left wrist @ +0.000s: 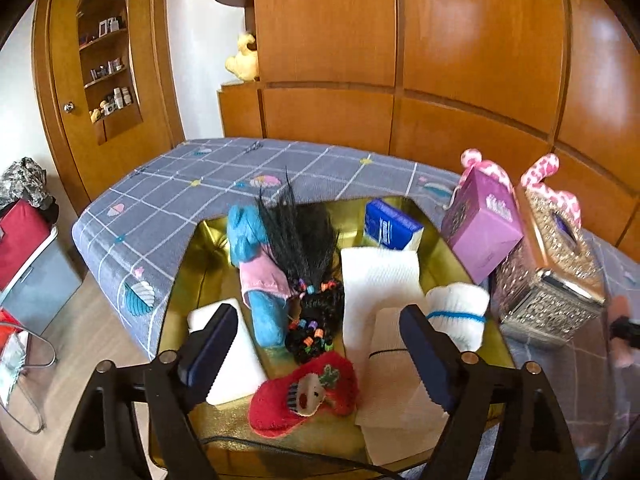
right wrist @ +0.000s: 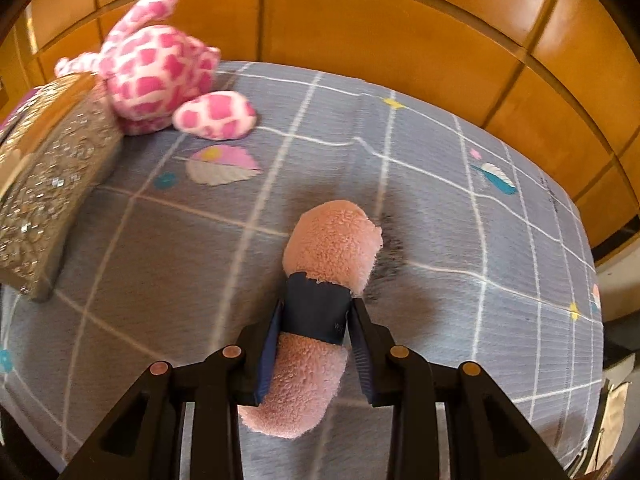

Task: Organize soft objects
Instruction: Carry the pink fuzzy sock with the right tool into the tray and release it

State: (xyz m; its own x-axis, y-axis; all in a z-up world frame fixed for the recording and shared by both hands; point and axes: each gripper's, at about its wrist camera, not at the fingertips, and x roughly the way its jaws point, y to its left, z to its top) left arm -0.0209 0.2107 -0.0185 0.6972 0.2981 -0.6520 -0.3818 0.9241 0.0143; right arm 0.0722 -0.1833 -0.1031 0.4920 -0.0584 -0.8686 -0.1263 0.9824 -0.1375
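My left gripper (left wrist: 318, 316) hangs open over a gold tray (left wrist: 192, 268) on the bed, with nothing between its fingers. The tray holds a blue plush in a pink dress (left wrist: 256, 264), a black hairpiece with coloured beads (left wrist: 312, 280), a red felt slipper (left wrist: 308, 392), folded white paper towels (left wrist: 376, 280), a white foam block (left wrist: 236, 364), a white yarn bundle (left wrist: 460, 316) and a blue tissue pack (left wrist: 390, 226). My right gripper (right wrist: 319, 308) is shut on a pink fluffy roll (right wrist: 332, 240) at its dark band, just above the sheet.
A purple box (left wrist: 484, 228) and a glittery tissue box (left wrist: 548, 280) (right wrist: 52, 184) stand right of the tray, a pink spotted plush (right wrist: 156, 68) behind them. The grey checked sheet (right wrist: 440, 208) covers the bed. Wooden wardrobe panels (left wrist: 400, 60) rise behind it; floor and bags lie to the left.
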